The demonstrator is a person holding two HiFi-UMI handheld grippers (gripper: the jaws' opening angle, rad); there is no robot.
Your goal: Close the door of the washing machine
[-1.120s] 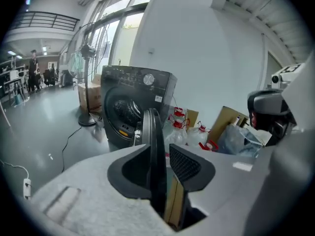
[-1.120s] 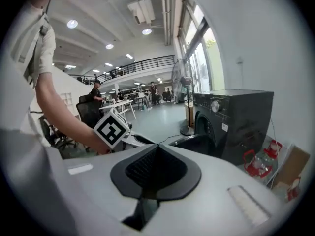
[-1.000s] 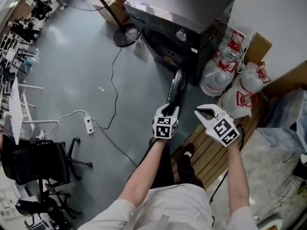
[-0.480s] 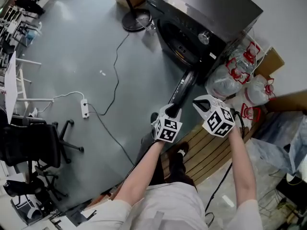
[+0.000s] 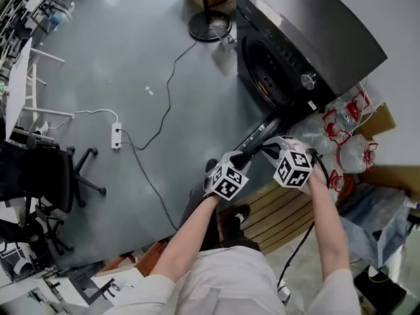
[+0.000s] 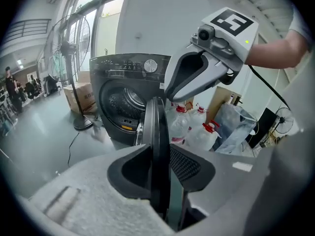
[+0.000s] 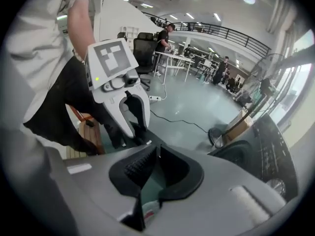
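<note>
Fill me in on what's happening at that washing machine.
A person stands at the washing machine, its door wide open. The left gripper has just been closing its jaws on the door's free edge. The right gripper hovers by that edge, empty, its jaws just opening a crack. The door is not yet closed.

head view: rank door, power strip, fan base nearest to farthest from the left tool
1. Door, between the left tool's jaws, which have just been closing.
2. Power strip, on the floor, left.
3. Fan base, near the top edge.
</note>
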